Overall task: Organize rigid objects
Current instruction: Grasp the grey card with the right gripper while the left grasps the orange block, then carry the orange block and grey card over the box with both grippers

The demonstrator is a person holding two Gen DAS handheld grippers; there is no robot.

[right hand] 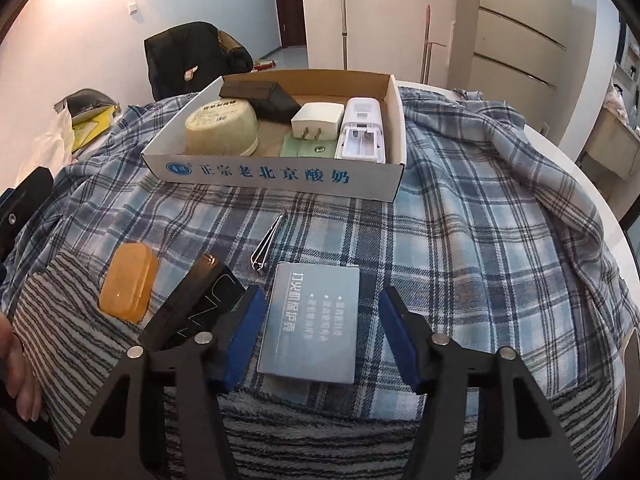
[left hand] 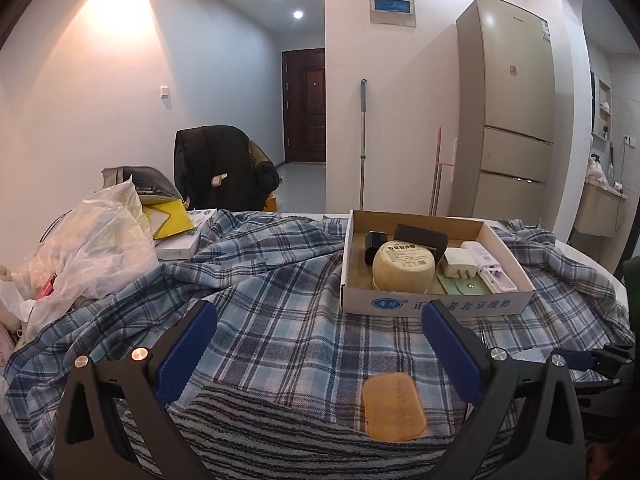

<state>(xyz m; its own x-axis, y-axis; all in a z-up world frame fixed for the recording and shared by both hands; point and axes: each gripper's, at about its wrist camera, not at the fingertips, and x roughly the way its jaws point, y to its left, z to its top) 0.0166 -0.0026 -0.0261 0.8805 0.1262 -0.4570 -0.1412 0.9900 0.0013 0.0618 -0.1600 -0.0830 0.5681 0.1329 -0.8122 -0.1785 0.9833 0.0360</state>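
Observation:
A shallow cardboard box point(right hand: 276, 174) point(left hand: 436, 304) stands on the plaid cloth. It holds a cream bowl point(right hand: 222, 128) turned upside down, a black case point(right hand: 260, 96), a white plug adapter point(right hand: 318, 120), a white remote point(right hand: 362, 130) and a green pouch point(right hand: 306, 148). In front of it lie an orange soap bar point(right hand: 129, 282) point(left hand: 394, 406), a black slim box point(right hand: 196, 304), metal nail clippers point(right hand: 267, 244) and a grey-blue flat package point(right hand: 310, 326). My right gripper point(right hand: 322, 300) is open with its fingers on either side of the grey-blue package. My left gripper point(left hand: 320, 316) is open and empty above the cloth.
A striped towel point(right hand: 60, 320) lies under the soap at the front left. Plastic bags point(left hand: 84, 252), a yellow envelope point(left hand: 168, 216) and a white box point(left hand: 180, 244) crowd the table's left side. A chair with a black jacket point(left hand: 224, 168) stands behind. The round table edge point(right hand: 592, 200) curves at right.

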